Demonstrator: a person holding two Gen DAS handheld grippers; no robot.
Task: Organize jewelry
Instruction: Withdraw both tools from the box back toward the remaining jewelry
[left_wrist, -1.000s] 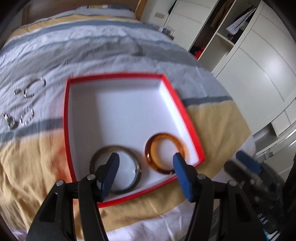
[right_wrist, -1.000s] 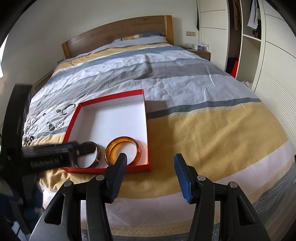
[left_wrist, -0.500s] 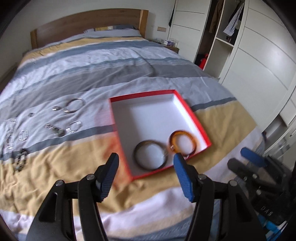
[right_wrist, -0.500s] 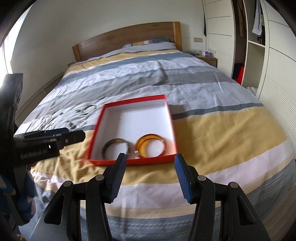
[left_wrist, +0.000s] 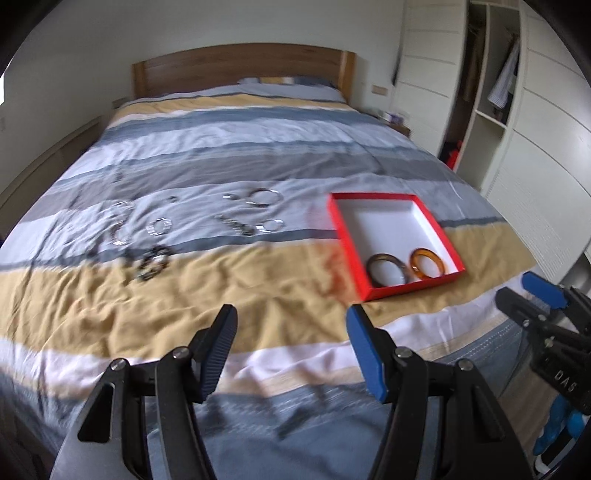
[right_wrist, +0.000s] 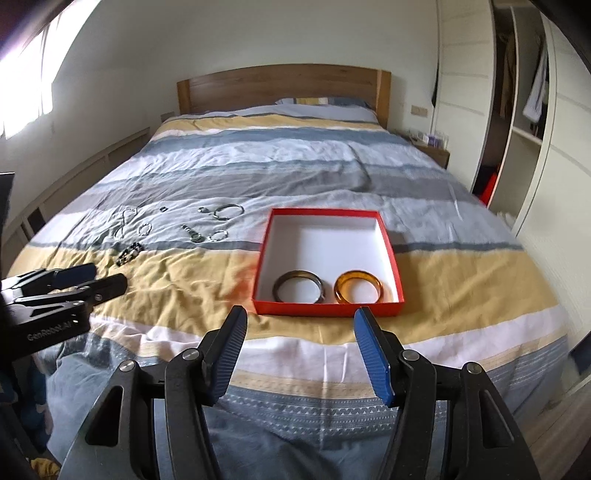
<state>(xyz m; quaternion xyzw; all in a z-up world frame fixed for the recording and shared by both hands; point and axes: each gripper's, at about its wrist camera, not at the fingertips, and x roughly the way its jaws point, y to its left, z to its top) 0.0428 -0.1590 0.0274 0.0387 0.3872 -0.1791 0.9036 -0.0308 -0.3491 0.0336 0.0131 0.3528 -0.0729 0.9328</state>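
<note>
Both grippers hang empty above the bed's foot, the left gripper gaping, the right gripper just widened, while beyond them the red box holds a dark bangle beside an amber bangle, loose jewelry scattered leftward on the striped duvet.

Black claw, ribbed blue pads

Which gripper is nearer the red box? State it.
Right. The right gripper sits directly in front of the red box, near its front wall. The left gripper is off to the box's left, farther away.
</note>
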